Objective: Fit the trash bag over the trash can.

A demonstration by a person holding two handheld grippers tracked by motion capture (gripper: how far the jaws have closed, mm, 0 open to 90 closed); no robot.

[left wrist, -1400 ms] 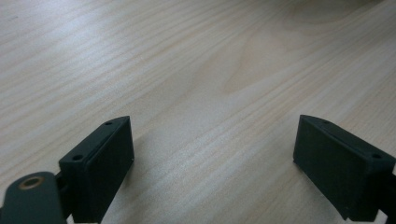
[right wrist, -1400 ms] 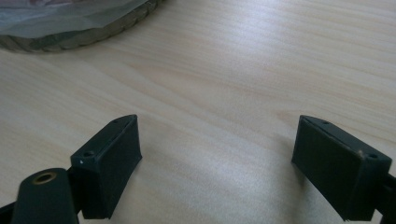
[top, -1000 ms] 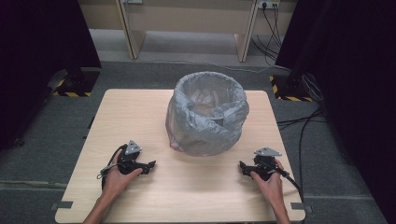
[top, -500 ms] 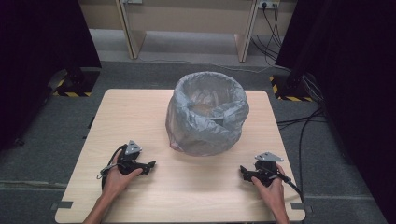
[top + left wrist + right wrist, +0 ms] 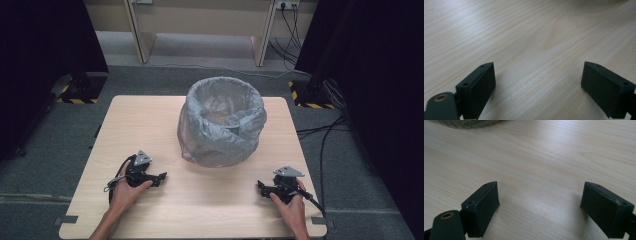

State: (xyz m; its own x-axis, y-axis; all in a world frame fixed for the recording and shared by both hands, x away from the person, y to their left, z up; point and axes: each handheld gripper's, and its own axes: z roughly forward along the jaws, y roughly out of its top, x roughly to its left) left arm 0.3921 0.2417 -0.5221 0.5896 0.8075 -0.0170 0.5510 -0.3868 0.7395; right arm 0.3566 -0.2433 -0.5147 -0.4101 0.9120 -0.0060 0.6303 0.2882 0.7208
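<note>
Both the left gripper (image 5: 161,176) and right gripper (image 5: 260,186) rest wide open and empty near the desk's (image 5: 150,120) front edge. The bin (image 5: 221,122) sits mid-desk. Its thin bag (image 5: 200,142) looks loose, maybe, and could tear if pinched hard.

My light wood table (image 5: 150,125) sits on grey carpet (image 5: 60,135). Black curtains (image 5: 45,40) hang on both sides, hazard-striped stand bases (image 5: 75,100) below, cables (image 5: 325,130) trailing right.

One bin (image 5: 220,122) with one grey liner, perhaps some scraps inside; two claws; one table (image 5: 150,120).
</note>
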